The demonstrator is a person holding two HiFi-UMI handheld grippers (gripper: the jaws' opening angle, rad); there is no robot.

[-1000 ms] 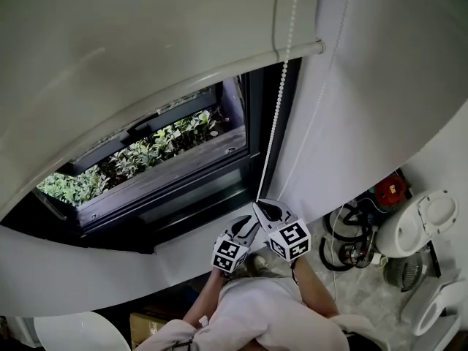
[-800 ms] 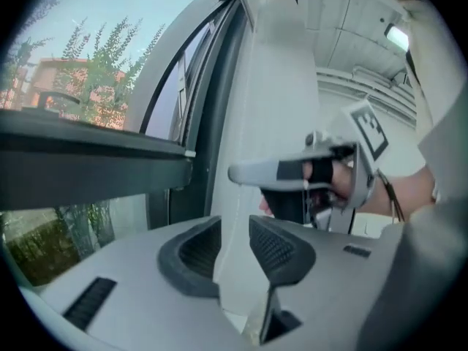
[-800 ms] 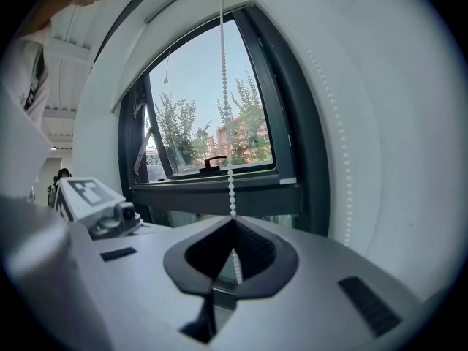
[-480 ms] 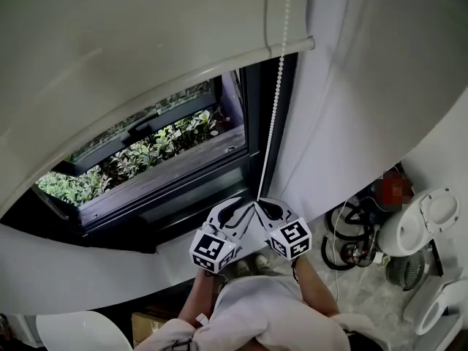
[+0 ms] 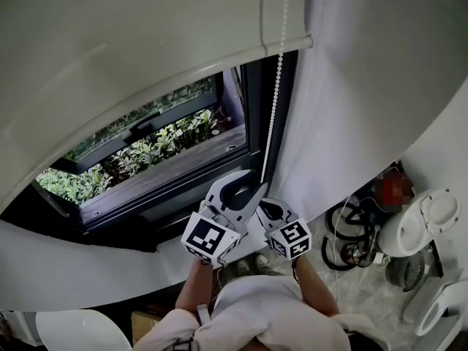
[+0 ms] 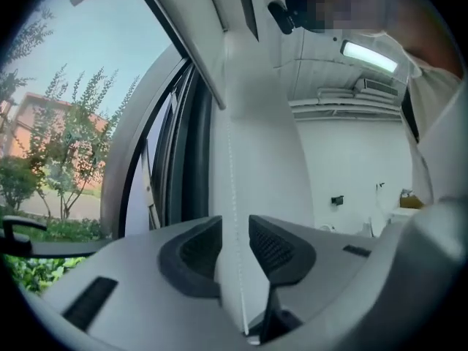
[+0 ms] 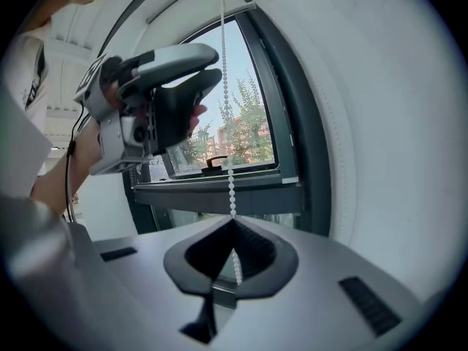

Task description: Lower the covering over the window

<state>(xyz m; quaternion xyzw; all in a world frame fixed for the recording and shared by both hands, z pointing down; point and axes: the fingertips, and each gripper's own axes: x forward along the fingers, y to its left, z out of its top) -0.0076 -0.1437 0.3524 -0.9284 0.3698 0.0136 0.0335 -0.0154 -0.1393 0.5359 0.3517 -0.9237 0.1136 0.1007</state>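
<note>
The white roller blind [image 5: 110,50] hangs over the upper part of the dark-framed window [image 5: 252,123]. Its bottom rail [image 5: 219,68] runs crosswise along the window's width, and the pane below it is uncovered, showing green plants [image 5: 146,152] outside. One white bead chain [image 5: 272,123] drops past the rail's right end, its long axis straight up and down, beside the frame's right post.

The right tongs [image 7: 233,221] are closed tight on this chain at its lower end. The left tongs [image 6: 232,247] sit just above and beside them. Their jaws stand apart with the chain running up between them, and the pads are not pressing it.

One blind, one window, one chain strand in the grip, two tongs. At the right is a white wall [image 5: 365,86].
</note>
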